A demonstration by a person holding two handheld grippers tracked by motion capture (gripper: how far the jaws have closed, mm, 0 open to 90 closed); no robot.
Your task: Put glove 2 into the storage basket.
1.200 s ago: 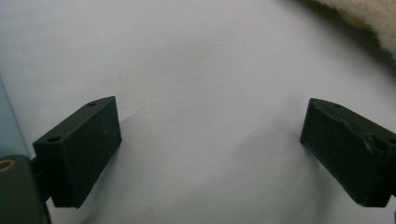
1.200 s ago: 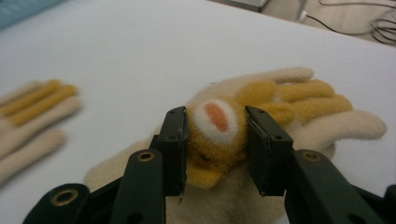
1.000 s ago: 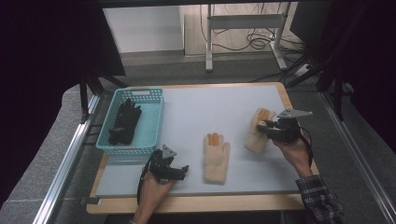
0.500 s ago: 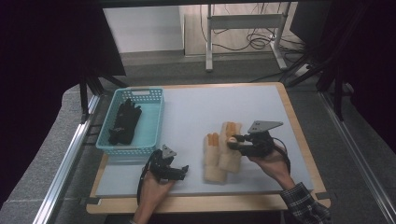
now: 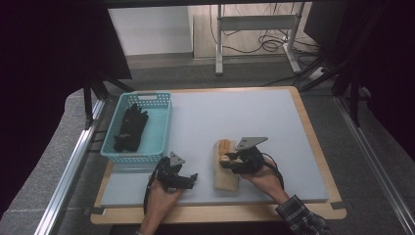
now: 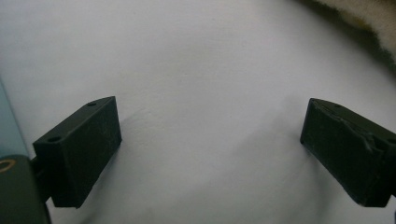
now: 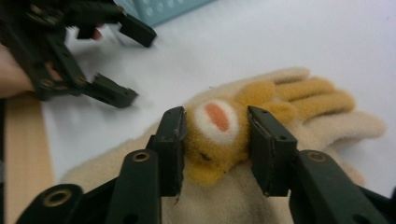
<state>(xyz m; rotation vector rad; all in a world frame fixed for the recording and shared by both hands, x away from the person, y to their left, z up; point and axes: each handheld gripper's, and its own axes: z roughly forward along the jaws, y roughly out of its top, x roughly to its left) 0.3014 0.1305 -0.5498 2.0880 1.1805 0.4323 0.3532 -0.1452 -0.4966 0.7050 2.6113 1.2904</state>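
Two beige fleece gloves (image 5: 226, 177) with orange fingertips lie stacked near the front middle of the white mat. My right gripper (image 5: 227, 163) is at the upper glove. In the right gripper view its pads (image 7: 173, 140) flank the glove's orange-and-white plush patch (image 7: 215, 122), and the fluff touches both. These jaws have just been opening, with the patch still between them. The lower glove (image 7: 336, 128) spreads out beneath. My left gripper (image 5: 191, 179) rests on the mat left of the gloves, open with nothing between its jaws (image 6: 210, 149). It also shows in the right gripper view (image 7: 135, 65).
A light blue basket (image 5: 161, 128) holding black gloves (image 5: 131, 128) stands at the mat's left. The mat lies on a wooden board (image 5: 318, 147) with metal rails along both sides. A corner of beige glove (image 6: 373, 14) shows in the left gripper view.
My right gripper has carried its beige glove leftward and down from the right side of the mat onto the other glove. The left gripper has stayed put.
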